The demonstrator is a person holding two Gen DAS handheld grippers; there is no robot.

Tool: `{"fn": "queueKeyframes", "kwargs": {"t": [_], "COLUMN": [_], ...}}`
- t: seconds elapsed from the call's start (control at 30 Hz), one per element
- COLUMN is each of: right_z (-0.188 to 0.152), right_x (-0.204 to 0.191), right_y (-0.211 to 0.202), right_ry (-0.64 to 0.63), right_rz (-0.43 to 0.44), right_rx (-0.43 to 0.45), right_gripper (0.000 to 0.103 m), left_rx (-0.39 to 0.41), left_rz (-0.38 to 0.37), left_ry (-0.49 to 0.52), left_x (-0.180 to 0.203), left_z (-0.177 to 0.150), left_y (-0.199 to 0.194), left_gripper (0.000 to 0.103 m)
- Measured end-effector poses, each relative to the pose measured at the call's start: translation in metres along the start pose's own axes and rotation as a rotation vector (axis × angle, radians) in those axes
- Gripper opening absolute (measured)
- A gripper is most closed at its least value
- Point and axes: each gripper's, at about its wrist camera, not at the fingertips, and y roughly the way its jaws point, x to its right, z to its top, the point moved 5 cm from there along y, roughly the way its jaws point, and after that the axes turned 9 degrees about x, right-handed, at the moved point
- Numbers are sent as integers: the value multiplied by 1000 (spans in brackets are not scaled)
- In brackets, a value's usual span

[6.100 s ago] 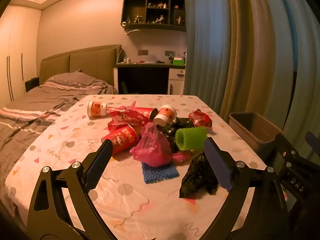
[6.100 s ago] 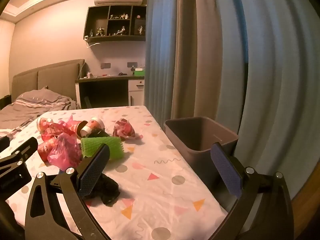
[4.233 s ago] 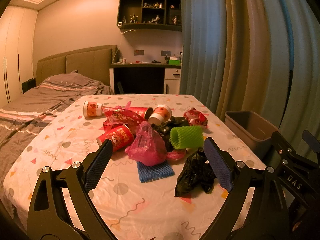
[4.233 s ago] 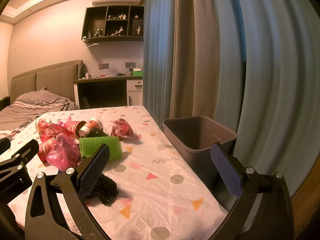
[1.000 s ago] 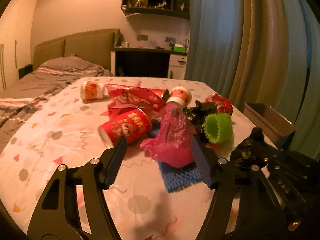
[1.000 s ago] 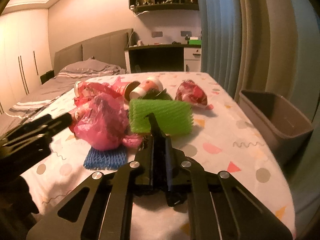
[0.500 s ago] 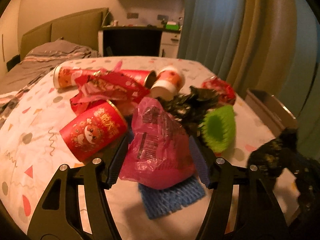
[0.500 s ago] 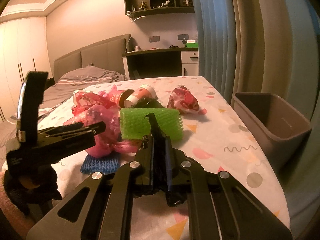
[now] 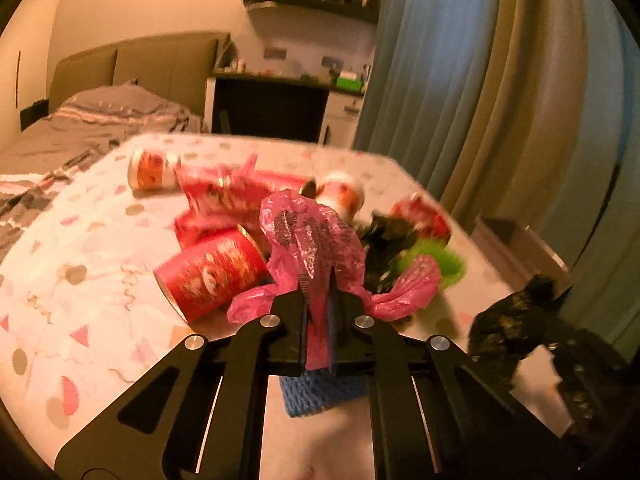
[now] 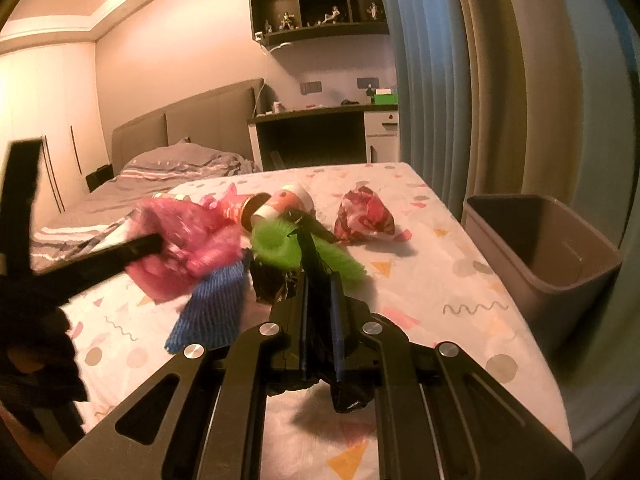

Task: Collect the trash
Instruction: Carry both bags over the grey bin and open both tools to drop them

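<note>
- Two grippers are both clamped on crumpled plastic above a table spread with a confetti-patterned cloth (image 10: 452,280)
- Left gripper (image 9: 318,280): its jaws have just been closing and now pinch the pink plastic bag (image 9: 310,240), which bulges up ahead of the fingertips and spills out on both sides of them
- Just under the left gripper's fingers a blue foam net (image 9: 320,394) lies on the cloth
- Ahead and to its left lies a red paper cup (image 9: 212,274) on its side, with more red cups and wrappers heaped behind it
- Ahead and to its right sits a green foam net (image 9: 444,262), partly behind the pink bag
- Right gripper (image 10: 316,268): jaws pressed together on a black plastic bag (image 10: 272,280), which pokes out left of the fingers and hangs below them
- Just beyond the right gripper's tips is the green foam net, with a red-and-white crumpled wrapper (image 10: 364,216) farther ahead and slightly to the right
- Well to the right of the right gripper, beside the table edge, stands a grey bin (image 10: 560,276); its inside is too dark to read
- Left of the right gripper the left one shows blurred, carrying the pink bag
</note>
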Motion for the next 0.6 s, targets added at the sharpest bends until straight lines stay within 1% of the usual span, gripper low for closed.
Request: {"fn": "queueKeyframes", "kwargs": {"t": [0.17,0.27,0.43,0.6], "right_z": [10,17,31,43], "right_x": [-1,2,12,32], "right_y": [-9,-12,-20,-26], "right_ry": [-7,-7,-3,5], "right_rz": [-3,-10,-30,-68], "right_rx": [31,49,80,109], "right_gripper": [11,11,10,10], "left_rx": [74,100,106,113], "left_rz": [-9,-19,-55,-105], "left_ry": [18,34,69,108], "left_x": [5,14,37,68], "left_z": [20,27,29,32], "left_y": [-30,-39,-39,-32], "left_gripper": [6,6,6,6]}}
